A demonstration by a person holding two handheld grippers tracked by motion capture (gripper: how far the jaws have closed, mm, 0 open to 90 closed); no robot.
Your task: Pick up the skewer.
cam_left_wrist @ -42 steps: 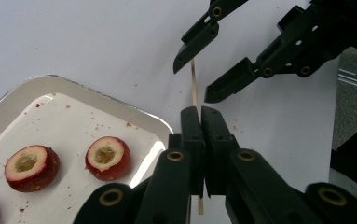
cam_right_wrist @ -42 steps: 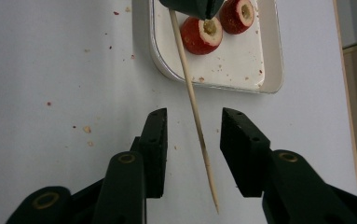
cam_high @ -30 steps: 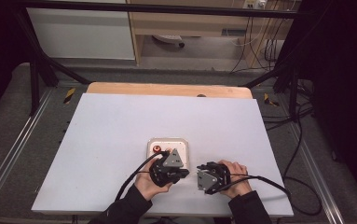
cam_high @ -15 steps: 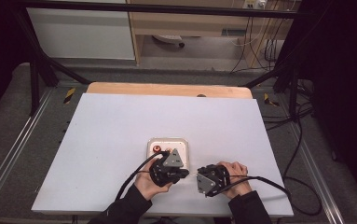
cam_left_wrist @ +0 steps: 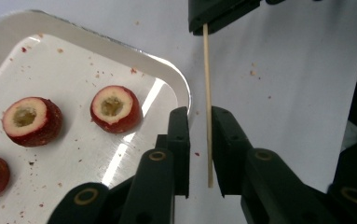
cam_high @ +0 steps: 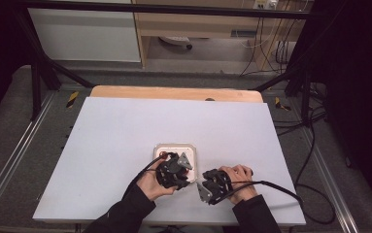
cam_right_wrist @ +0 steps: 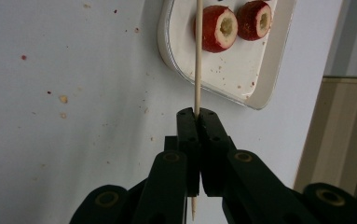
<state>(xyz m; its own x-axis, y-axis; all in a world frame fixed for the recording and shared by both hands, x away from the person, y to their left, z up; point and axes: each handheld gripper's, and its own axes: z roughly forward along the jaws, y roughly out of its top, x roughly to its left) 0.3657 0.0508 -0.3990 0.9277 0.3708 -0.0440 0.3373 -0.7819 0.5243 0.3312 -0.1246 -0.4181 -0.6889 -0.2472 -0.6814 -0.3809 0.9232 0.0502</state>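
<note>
My right gripper [cam_right_wrist: 197, 114] is shut on a thin wooden skewer [cam_right_wrist: 196, 56], which points past the edge of a white tray [cam_right_wrist: 232, 65] holding cored red fruit pieces [cam_right_wrist: 219, 28]. In the left gripper view the same skewer [cam_left_wrist: 207, 70] hangs from the right gripper's jaws [cam_left_wrist: 220, 11] and passes between the jaws of my left gripper [cam_left_wrist: 199, 116]. Those jaws stand slightly apart, with the stick close to the right one. Three fruit pieces [cam_left_wrist: 115, 108] lie on the tray [cam_left_wrist: 78, 60] to the left. From above, the left gripper [cam_high: 174, 170] is over the tray's near edge and the right gripper [cam_high: 212, 187] is beside it.
The tray [cam_high: 176, 148] sits near the front middle of a pale table [cam_high: 125, 131] speckled with crumbs. Black cables trail off the table's right side to the floor. A metal frame and shelving stand behind the table.
The right gripper has shifted a little left toward the left gripper, bringing the skewer with it. The left gripper has hardly moved.
</note>
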